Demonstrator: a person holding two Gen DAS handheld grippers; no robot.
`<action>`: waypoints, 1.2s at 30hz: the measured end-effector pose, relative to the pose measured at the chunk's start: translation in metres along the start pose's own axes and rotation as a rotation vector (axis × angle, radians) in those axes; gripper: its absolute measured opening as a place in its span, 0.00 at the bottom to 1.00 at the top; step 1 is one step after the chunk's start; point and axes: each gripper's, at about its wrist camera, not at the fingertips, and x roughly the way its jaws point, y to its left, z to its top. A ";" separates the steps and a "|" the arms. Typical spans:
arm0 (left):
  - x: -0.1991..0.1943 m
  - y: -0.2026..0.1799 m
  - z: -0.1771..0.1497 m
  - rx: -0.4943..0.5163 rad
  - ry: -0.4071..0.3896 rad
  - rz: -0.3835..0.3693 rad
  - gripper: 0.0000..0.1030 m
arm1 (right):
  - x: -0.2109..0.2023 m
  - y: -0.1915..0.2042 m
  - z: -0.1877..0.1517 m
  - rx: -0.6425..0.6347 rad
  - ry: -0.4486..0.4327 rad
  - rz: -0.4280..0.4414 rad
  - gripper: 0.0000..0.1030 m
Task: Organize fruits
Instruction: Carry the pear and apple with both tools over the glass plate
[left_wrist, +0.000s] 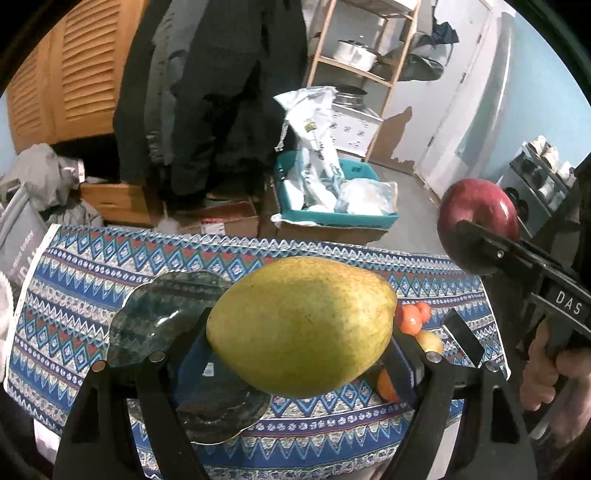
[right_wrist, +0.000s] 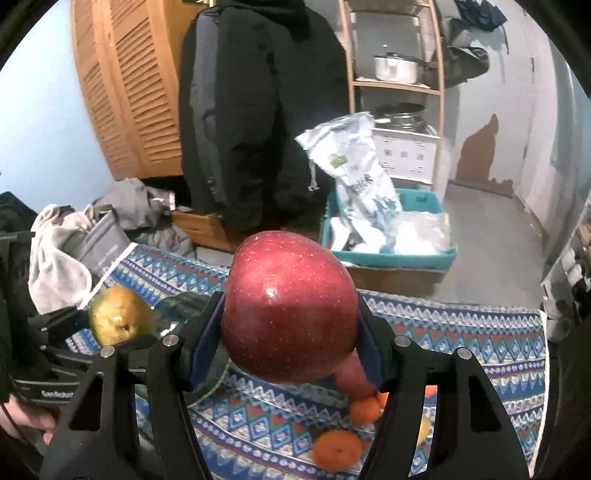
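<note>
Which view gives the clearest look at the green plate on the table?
The left wrist view: the green plate shows its scalloped rim and much of its surface, left of the pear held in the left gripper. The right wrist view shows only a dark sliver behind the apple and the jaws.

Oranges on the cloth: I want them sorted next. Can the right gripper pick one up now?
Probably not yet: the right gripper is shut on the apple, though an orange lies uncovered just below.

Left gripper and right gripper both raised, jaws clamped around fruit.
</note>
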 end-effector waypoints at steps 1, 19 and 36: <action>0.000 0.005 -0.001 -0.006 0.000 0.006 0.82 | 0.003 0.005 0.002 -0.005 0.003 0.007 0.64; 0.012 0.092 -0.025 -0.122 0.053 0.101 0.82 | 0.078 0.078 0.005 -0.054 0.114 0.124 0.64; 0.086 0.147 -0.073 -0.236 0.244 0.166 0.82 | 0.158 0.112 -0.039 -0.096 0.282 0.186 0.64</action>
